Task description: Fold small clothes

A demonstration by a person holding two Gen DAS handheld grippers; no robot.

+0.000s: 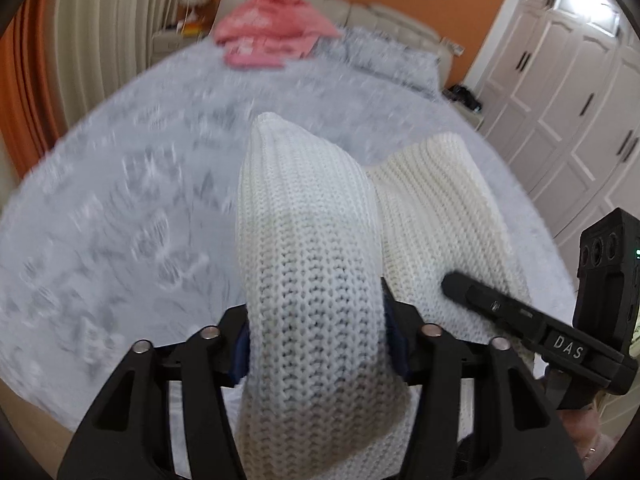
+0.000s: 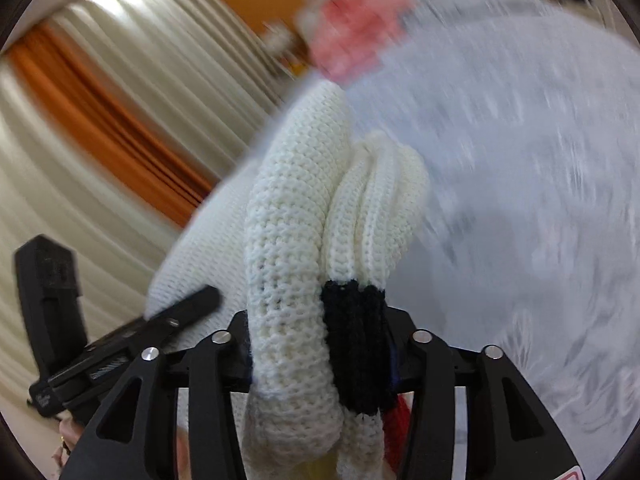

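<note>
Over the bed: I hold a white knit sweater aloft — unfolded.
Left gripper: pinching knit.
Right gripper: pinching bunched knit, black trim.
Left: lay flat, fold.

Bed w/ grey-white patterned cover. Padded headboard at far end. Orange wall. Cream/orange pleated curtains. White panelled wardrobe, dark handles. Small bedside table w/ dark items, blurred.
</note>
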